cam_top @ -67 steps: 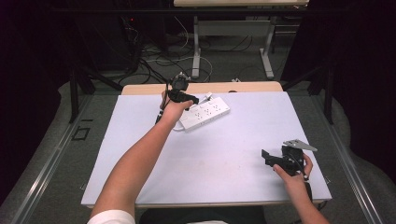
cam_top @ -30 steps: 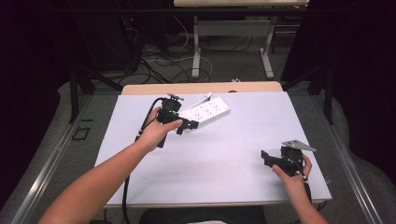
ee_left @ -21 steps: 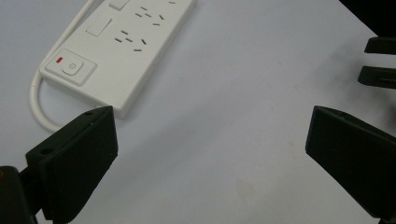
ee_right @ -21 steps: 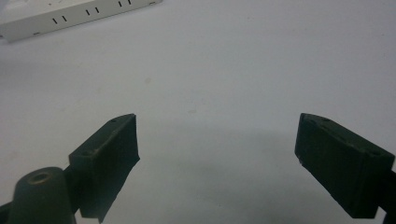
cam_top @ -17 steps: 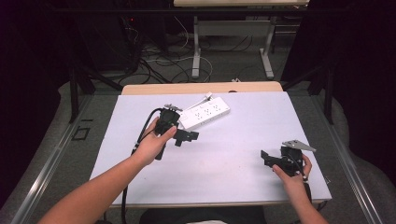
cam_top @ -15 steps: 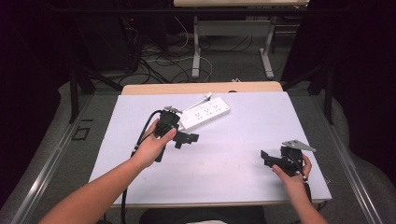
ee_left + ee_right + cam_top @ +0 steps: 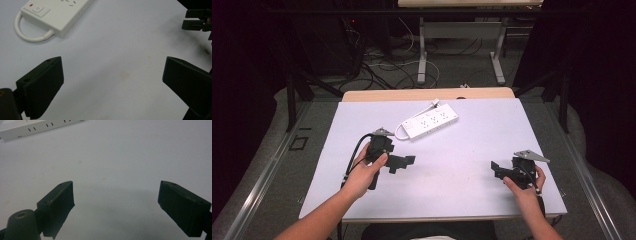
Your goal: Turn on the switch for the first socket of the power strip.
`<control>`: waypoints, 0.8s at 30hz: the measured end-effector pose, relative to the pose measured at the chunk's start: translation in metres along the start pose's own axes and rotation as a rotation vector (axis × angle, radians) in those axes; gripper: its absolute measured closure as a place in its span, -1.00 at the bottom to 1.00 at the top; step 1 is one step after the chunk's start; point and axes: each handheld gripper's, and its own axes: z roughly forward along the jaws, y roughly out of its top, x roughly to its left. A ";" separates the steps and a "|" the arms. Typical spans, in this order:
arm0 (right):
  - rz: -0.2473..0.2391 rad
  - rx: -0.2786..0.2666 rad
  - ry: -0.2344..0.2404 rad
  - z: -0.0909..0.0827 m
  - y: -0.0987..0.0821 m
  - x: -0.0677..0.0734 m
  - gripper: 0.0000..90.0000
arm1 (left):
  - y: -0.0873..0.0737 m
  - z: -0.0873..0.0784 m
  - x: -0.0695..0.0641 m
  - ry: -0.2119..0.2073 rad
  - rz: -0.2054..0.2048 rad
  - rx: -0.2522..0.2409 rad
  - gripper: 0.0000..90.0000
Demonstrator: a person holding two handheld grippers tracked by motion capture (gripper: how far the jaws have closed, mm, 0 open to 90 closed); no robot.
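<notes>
I hold my left gripper [image 7: 404, 163] just in front of the white power strip [image 7: 430, 121], jaws wide apart and empty. My right gripper [image 7: 498, 170] rests far off, also spread. Next, I judge, comes reaching forward and closing on the strip's body.

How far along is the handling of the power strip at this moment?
Done: the power strip lies flat at the table's far side, touched by nothing. In hand: nothing; the left gripper and right gripper are both open and empty. Left: any further handling cannot be judged.
</notes>
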 end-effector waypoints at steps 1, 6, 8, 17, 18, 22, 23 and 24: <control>-0.003 0.000 0.000 0.000 0.000 0.000 -0.72 | -0.004 -0.002 0.003 -0.006 -0.012 0.003 -0.93; -0.001 -0.005 -0.004 0.001 0.000 0.001 -0.72 | -0.020 -0.010 0.021 -0.003 -0.086 -0.018 -0.93; -0.006 0.001 0.000 0.000 0.000 0.000 -0.71 | -0.027 -0.012 0.029 0.002 -0.120 -0.031 -0.93; -0.003 -0.001 -0.007 0.001 0.000 0.001 -0.71 | -0.052 -0.026 0.060 0.050 -0.200 -0.103 -0.97; -0.003 -0.001 -0.006 0.001 0.000 0.001 -0.71 | -0.055 -0.027 0.063 0.056 -0.211 -0.113 -0.97; 0.001 0.010 -0.002 0.000 -0.001 0.002 -0.71 | -0.065 -0.031 0.076 0.068 -0.243 -0.141 -0.99; 0.001 0.010 -0.003 0.000 -0.001 0.002 -0.71 | -0.067 -0.032 0.079 0.072 -0.250 -0.147 -0.99; -0.002 0.020 -0.005 0.000 0.000 0.002 -0.71 | -0.070 -0.032 0.082 0.078 -0.253 -0.151 -0.99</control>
